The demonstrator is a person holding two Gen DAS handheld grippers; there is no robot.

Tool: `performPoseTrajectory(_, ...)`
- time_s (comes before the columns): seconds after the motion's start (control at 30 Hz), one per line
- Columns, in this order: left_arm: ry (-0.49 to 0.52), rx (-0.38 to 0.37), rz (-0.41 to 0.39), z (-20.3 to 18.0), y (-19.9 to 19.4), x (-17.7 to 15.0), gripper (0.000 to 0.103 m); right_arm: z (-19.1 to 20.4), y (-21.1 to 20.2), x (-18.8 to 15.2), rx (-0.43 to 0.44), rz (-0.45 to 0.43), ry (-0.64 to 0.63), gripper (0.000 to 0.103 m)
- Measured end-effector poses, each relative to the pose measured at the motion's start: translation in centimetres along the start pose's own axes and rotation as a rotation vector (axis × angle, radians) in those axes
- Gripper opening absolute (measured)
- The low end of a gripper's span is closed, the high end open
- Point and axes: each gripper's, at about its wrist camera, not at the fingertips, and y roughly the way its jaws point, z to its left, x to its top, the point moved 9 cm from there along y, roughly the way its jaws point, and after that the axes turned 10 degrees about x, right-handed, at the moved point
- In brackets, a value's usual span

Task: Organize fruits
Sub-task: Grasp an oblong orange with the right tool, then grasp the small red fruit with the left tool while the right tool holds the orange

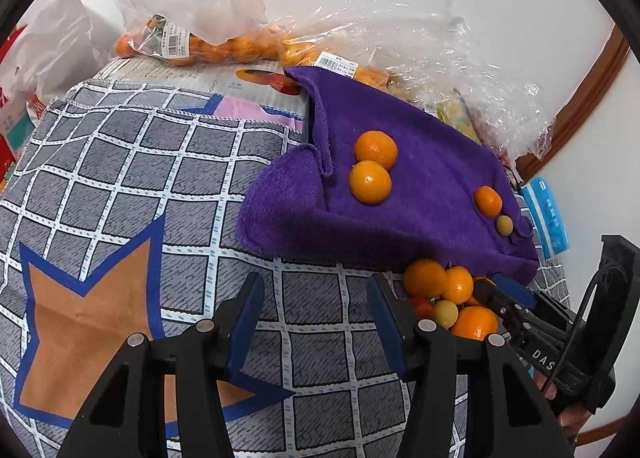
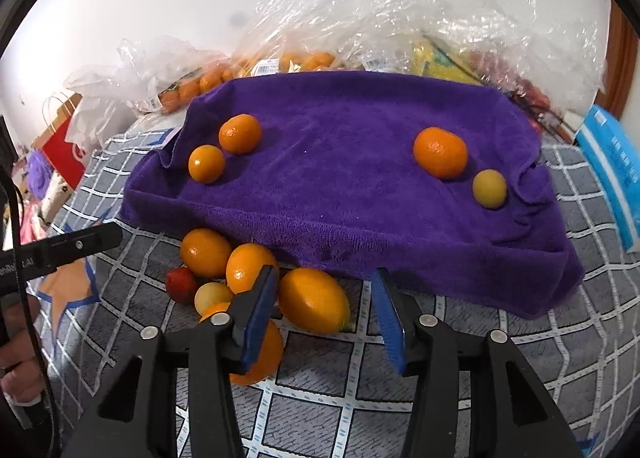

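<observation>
The right gripper (image 2: 324,310) is open, its fingers (image 2: 260,310) empty, just in front of an oval orange fruit (image 2: 314,300) in the loose pile (image 2: 224,278) on the checked surface (image 2: 320,398), below the purple towel (image 2: 340,177). Four sorted fruits sit on the towel in two pairs. Centre the oval fruit between the pads before closing; the neighbouring fruits touch it and will likely roll. The left gripper (image 1: 316,322) hangs open and empty over the checked surface, beside the pile.

Two oranges (image 1: 372,165) sit touching on a purple towel (image 1: 420,209). The left gripper (image 1: 314,322) hangs open over the checked cloth (image 1: 140,177).
</observation>
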Motion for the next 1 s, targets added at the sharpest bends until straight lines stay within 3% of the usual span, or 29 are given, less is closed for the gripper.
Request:
performPoseTrajectory(0.07,-0.001,0.0,0.006,-0.1,0.1,-0.1,0.051,0.0,0.0,-0.1,0.033,0.011,0.025,0.032)
performPoseTrajectory(0.5,0.021,0.004,0.004,-1.0,-0.8,-0.7,0.051,-2.2,-2.6,-1.8,-0.051,-0.016,0.037,0.032)
performPoseTrajectory(0.67,0.031,0.004,0.004,-1.2,-1.0,-1.0,0.051,-2.6,-1.7,-2.5,-0.091,0.019,0.019,0.034)
performPoseTrajectory(1.0,0.099,0.004,-0.004,-3.0,-1.3,-2.0,0.051,-2.6,-4.5,-2.7,-0.111,-0.061,0.011,0.033)
